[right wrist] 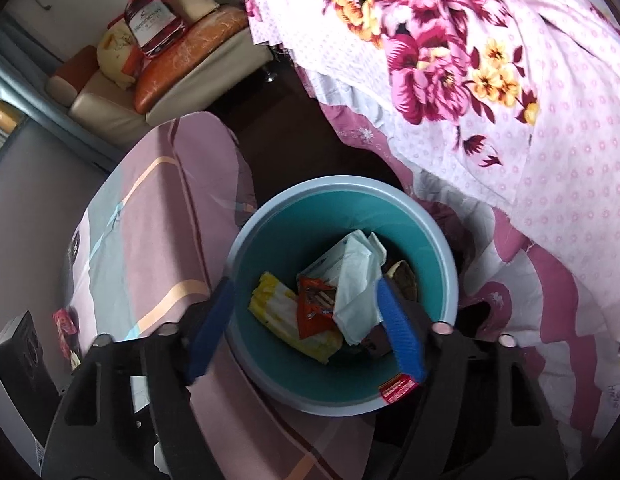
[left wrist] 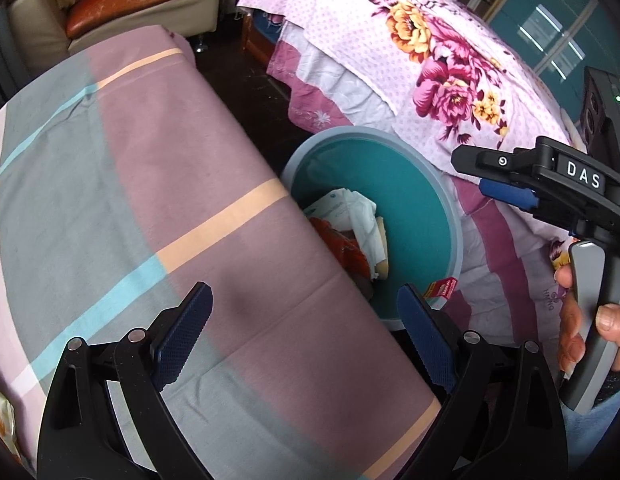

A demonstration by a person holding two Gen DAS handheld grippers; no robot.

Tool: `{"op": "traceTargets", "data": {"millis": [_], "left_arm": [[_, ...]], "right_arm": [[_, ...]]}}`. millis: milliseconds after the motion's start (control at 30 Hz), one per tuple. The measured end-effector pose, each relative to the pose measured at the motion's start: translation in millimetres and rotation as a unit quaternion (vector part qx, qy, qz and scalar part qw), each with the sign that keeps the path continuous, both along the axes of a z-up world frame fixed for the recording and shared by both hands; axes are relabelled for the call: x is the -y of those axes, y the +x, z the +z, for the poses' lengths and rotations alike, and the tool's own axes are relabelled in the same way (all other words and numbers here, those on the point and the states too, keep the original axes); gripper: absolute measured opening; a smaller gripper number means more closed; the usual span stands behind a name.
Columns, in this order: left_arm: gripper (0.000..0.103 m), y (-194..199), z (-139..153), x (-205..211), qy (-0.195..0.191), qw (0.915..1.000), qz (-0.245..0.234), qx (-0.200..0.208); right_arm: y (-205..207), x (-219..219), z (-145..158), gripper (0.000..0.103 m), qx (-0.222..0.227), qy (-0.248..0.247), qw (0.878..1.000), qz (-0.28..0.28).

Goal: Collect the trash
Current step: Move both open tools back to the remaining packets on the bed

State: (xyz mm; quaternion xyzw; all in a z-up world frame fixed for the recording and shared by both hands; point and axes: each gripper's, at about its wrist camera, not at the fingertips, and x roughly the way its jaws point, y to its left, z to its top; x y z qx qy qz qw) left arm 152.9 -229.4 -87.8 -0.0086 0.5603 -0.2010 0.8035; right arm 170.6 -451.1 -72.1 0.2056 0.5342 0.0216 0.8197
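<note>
Right wrist view: I am keeping right tongs (right wrist: 306, 328) spread wide, nothing between pads, hovering directly over bin (right wrist: 270, 380) so trash (right wrist: 310, 312) is lying below. Left tongs (left wrist: 306, 340) also gaping empty, over striped cloth (left wrist: 150, 184), bin just ahead.

Smooth plastic bin (right wrist: 437, 240), crumpled tissue (right wrist: 355, 280), possibly foil wrapper (right wrist: 313, 308)

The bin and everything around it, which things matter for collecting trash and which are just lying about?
Job:
- bin
- tissue, orange wrapper and yellow wrapper inside it
- red packet at its rim
- right gripper, jaws open over the bin
- left gripper, jaws open, empty

Lying about:
- striped cloth
- floral sheet
- sofa cushions
</note>
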Motion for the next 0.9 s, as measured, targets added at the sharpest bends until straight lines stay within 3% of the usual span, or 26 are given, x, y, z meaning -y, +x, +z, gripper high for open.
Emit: {"op": "traceTargets", "data": {"millis": [600, 900], "left_arm": [[0.095, -31, 21, -101, -0.026, 0.9955, 0.090, 0.017], [0.095, -64, 34, -175, -0.025, 0.9890, 0.141, 0.036]], "right_arm": [[-7, -87, 28, 0.080, 0.009, -0.024, 0.997, 0.078], [-14, -159, 48, 0.082, 0.009, -0.032, 0.988, 0.152]]}}
